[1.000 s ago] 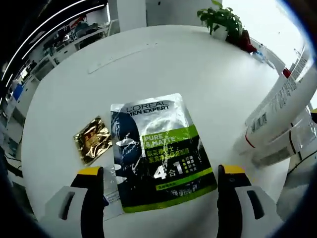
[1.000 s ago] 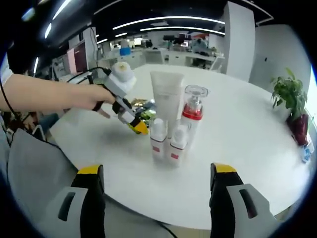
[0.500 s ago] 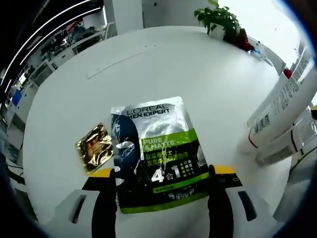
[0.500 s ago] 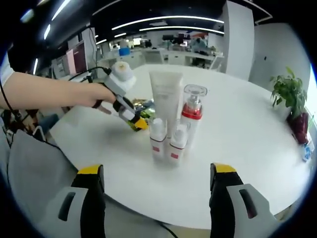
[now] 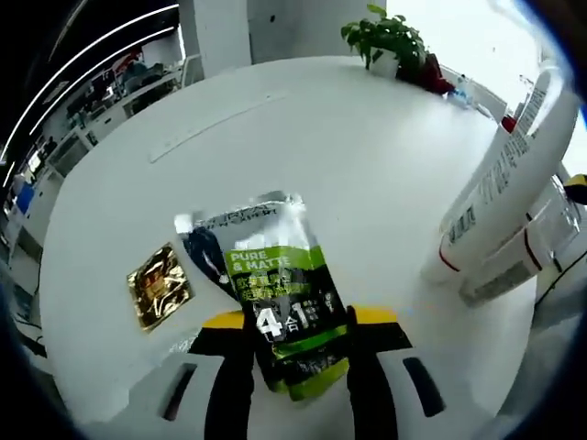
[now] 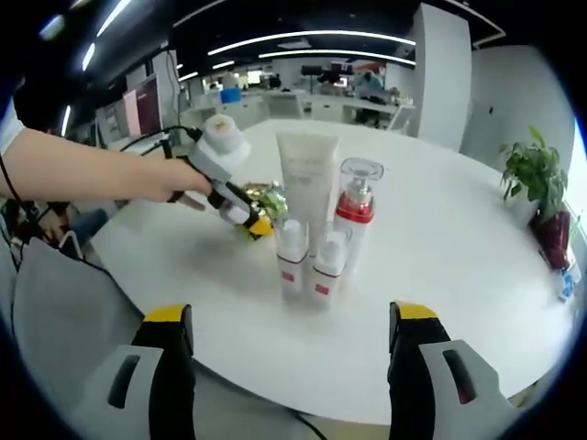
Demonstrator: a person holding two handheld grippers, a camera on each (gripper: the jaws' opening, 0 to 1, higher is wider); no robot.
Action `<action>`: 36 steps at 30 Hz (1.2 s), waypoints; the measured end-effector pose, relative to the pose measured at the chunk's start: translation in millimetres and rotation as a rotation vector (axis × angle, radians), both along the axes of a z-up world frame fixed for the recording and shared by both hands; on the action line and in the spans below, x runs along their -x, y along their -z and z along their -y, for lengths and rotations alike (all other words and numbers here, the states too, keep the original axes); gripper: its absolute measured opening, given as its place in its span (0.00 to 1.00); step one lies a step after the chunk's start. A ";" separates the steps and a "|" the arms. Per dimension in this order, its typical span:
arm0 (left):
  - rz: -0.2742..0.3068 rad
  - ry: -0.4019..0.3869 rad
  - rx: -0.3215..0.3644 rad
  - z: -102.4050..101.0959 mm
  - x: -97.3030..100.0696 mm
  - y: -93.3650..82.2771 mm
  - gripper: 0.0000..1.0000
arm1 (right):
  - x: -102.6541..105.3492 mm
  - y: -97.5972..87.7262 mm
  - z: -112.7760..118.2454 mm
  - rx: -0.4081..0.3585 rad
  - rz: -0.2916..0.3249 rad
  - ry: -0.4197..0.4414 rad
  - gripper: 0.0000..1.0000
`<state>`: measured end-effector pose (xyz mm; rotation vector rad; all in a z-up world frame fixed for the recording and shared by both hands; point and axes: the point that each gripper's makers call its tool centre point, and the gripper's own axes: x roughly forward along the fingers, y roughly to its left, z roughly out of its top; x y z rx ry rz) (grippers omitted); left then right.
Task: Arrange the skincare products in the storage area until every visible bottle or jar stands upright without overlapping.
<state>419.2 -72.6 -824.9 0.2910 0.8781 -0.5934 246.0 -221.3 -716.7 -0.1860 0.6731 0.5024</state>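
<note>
- The tabletop (image 5: 303,137) is round, white and glossy; in the left gripper view a potted plant (image 5: 390,41) stands at its far edge, with a white pillar behind it.
- The left claw (image 5: 296,323) is closed on the lower edge of a green and black face-mask sachet (image 5: 266,289), whose upper part tilts up off the tabletop; a small gold sachet (image 5: 158,286) lies flat just beside it.
- In the right gripper view the skincare products stand upright in a tight cluster near the tabletop's middle: a tall white tube (image 6: 307,183), a red-collared pump bottle (image 6: 356,213), and two small white bottles (image 6: 308,259) in front.
- A person's hand (image 6: 174,181) holds the left claw just beside that cluster.
- The right claw (image 6: 284,344) is wide apart and empty, near the tabletop's near edge.
- The room behind is an open office with desks, monitors and ceiling strip lights (image 6: 303,38).
</note>
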 end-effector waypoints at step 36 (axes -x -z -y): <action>0.084 -0.184 0.265 -35.7 80.7 -72.5 0.02 | -0.1 -19.4 -16.7 -0.068 0.101 -0.083 0.85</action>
